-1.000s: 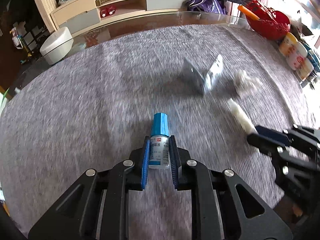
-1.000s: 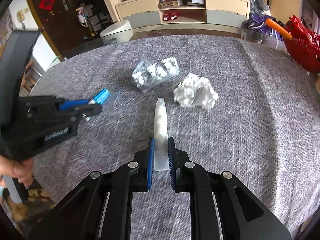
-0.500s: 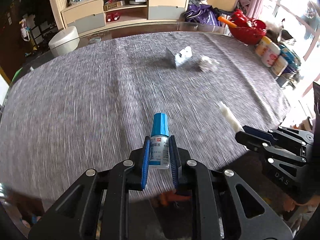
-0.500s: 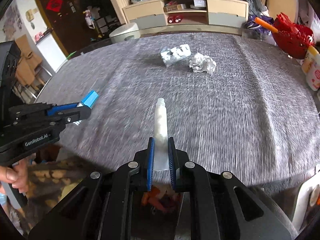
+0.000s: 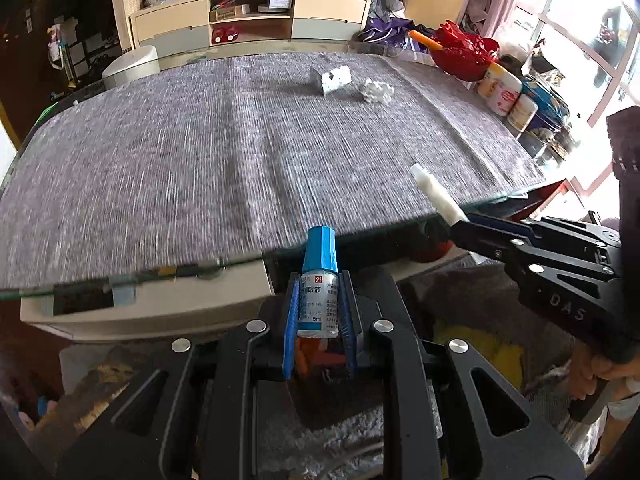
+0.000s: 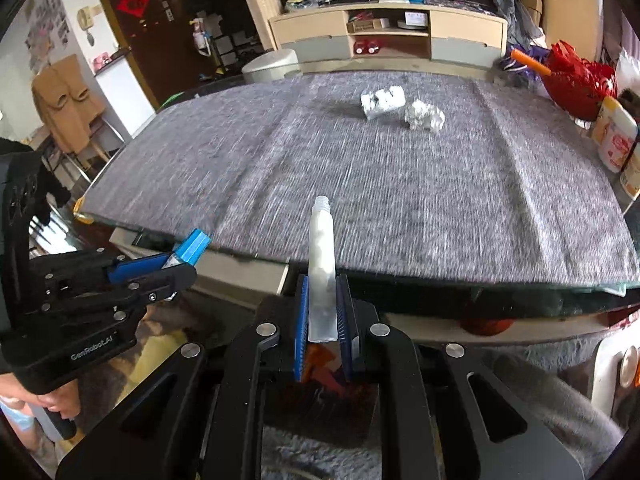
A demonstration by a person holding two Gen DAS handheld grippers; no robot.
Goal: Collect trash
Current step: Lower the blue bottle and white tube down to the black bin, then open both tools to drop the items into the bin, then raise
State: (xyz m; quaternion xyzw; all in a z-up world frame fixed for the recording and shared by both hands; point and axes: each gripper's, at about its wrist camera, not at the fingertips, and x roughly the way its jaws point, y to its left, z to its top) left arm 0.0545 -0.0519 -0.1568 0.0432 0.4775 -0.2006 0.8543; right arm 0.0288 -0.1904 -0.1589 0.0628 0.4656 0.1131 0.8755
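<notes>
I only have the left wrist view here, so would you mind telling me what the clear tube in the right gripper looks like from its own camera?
Observer: The translucent plastic tube has a threaded, capless neck and whitish contents, and the right gripper is shut on its lower end.
Operator: Thank you. Is my left gripper visible from that side?
Observer: Yes, the left gripper shows at the left edge, with the small eye-drop bottle's blue cap poking out past its fingers.
Operator: And what lies beyond the table's left end?
Observer: A tan coat hangs beside a dark door bearing a red paper ornament.
</notes>
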